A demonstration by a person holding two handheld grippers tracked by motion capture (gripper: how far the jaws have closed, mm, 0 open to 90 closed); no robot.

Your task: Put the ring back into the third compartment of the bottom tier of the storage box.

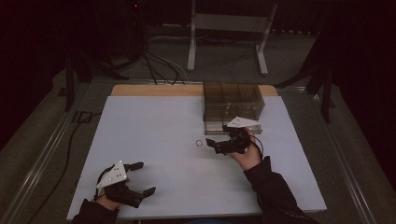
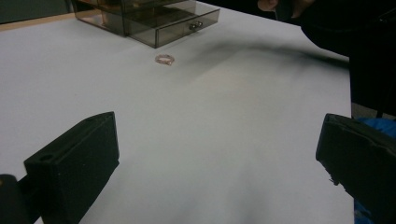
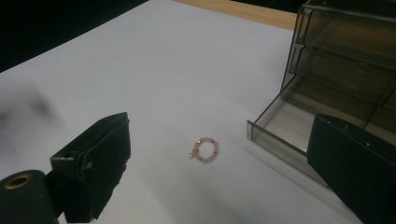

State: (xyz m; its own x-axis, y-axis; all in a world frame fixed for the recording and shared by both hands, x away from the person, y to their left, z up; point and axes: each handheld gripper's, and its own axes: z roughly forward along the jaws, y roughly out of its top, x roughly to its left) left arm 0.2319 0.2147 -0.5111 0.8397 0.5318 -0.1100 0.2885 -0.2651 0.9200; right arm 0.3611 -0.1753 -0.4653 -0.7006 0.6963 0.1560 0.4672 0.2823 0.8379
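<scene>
One bead ring (image 1: 199, 143) lies mid-desk (image 1: 154, 130), centre of frame, beside one smoky drawer box (image 1: 232, 103) whose bottom drawer (image 3: 285, 128) is pulled out. Two grippers: left gripper (image 1: 143, 178) lower left and right gripper (image 1: 209, 142) near the ring, fingers released, holding nothing.

Pink beaded ring (image 3: 206, 150); smoky translucent drawer box (image 1: 232, 105); white mat (image 1: 154, 140); black claws
</scene>
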